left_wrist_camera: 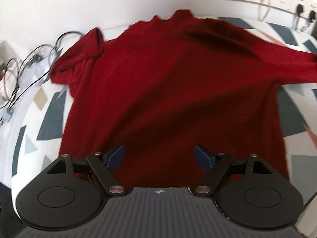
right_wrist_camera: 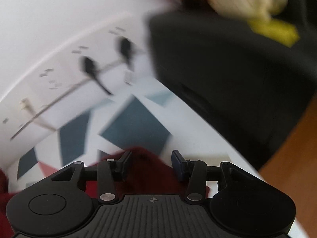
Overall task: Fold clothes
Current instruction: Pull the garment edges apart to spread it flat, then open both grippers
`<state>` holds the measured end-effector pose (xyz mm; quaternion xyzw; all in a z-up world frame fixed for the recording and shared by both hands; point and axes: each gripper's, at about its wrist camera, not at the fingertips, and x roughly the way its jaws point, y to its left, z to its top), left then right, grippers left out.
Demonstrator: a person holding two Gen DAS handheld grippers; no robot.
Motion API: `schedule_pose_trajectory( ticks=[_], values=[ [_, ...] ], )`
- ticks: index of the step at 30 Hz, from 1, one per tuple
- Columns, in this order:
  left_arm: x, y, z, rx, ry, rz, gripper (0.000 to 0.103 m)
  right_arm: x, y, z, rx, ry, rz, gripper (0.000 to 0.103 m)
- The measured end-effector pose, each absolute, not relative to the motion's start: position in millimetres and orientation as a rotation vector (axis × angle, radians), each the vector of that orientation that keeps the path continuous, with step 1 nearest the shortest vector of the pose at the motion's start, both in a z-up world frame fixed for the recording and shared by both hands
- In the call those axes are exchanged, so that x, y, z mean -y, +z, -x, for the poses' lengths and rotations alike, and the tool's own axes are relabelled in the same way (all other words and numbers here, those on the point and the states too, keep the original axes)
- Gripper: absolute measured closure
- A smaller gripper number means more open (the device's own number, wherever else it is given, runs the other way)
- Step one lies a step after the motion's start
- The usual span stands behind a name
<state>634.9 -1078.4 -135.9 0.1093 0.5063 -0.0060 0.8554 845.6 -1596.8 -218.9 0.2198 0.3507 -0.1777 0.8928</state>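
Both hand-held grippers (left_wrist_camera: 159,156) (right_wrist_camera: 151,163) agape, empty, over red sweater (left_wrist_camera: 168,83), neck toward wall.

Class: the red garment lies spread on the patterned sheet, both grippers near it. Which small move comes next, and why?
Probably lower the open left gripper onto the red garment hem below it and pinch; the bunched sleeve needs straightening.

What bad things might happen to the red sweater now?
1. The cables lie right beside the red sweater's bunched sleeve; folding that sleeve might drag them along.
2. The right gripper stands open with the cloth loose between its pads, near the bed's edge, so that part may slide off.
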Motion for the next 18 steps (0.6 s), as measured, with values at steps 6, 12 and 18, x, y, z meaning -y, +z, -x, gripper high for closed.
schedule_pose_trajectory(
  ticks=[6,12,18],
  values=[
    [1056,-142,-639,-1.1,0.103,-0.206,0.024,1501,-218,-899,-0.734,0.068,-0.188,0.058],
    [1029,-154,-634,-1.143,0.202,-0.109,0.016,1400,-248,-945,-0.745,0.419,0.069,0.045],
    [1029,-154,-630,-1.126,0.208,-0.11,0.013,1381,-263,-966,-0.787,0.426,0.084,0.101]
  ],
)
